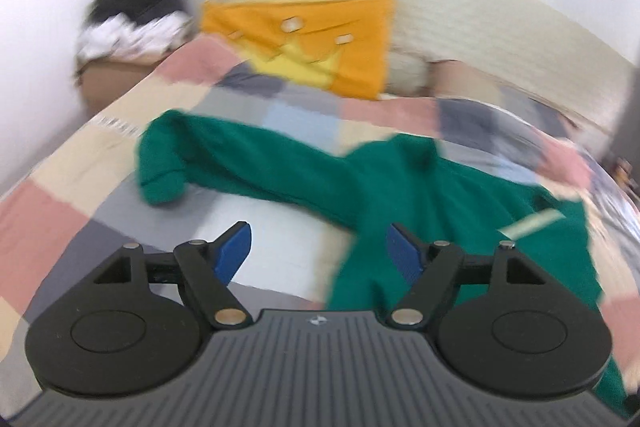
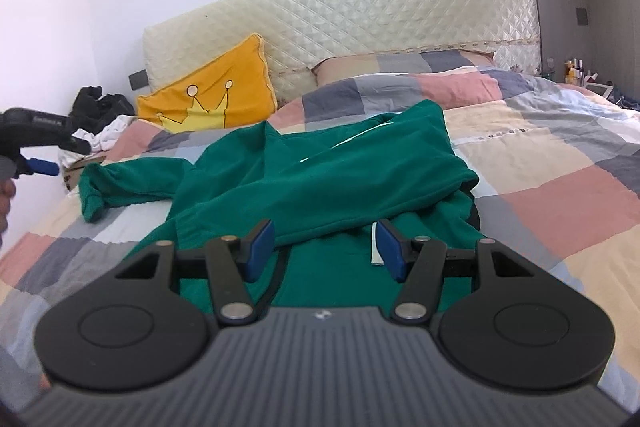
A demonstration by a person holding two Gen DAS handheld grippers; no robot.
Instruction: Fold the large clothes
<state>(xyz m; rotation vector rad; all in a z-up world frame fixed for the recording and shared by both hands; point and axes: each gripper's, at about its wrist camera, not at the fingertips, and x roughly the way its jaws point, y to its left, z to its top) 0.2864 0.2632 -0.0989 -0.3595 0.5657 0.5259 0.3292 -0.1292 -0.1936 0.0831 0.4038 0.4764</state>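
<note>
- The right tool (image 2: 324, 247) hovers low over the near hem of the green sweatshirt (image 2: 320, 171), its blue pads set partway apart with nothing pinched between them; a small white tag (image 2: 376, 243) shows just beside the right-hand pad.
- The left tool (image 1: 320, 251) has its jaws spread wide and empty — in the right wrist view it shows as a dark shape at the far left edge, well clear of the cloth. Its own view is blurred, so fine detail of the fabric there cannot be told.
- The sweatshirt lies rumpled on the patchwork duvet (image 2: 540, 187) of the bed, the body partly doubled over itself, one sleeve (image 2: 128, 183) trailing out to the left with its cuff (image 1: 160, 183) lying on the bed.
- It looks like a soft, thick knit: light enough for one tool to lift, limp, likely to sag and drag rather than hold a crease. Not slippery, not fragile.
- Best holds, I judge, are the firmer edges — the cuff for the left tool, the hem band or a shoulder seam for the right — pinching one layer only where layers overlap.
- Beyond it, an orange crown cushion (image 2: 212, 99) leans against the quilted headboard (image 2: 360, 19).
</note>
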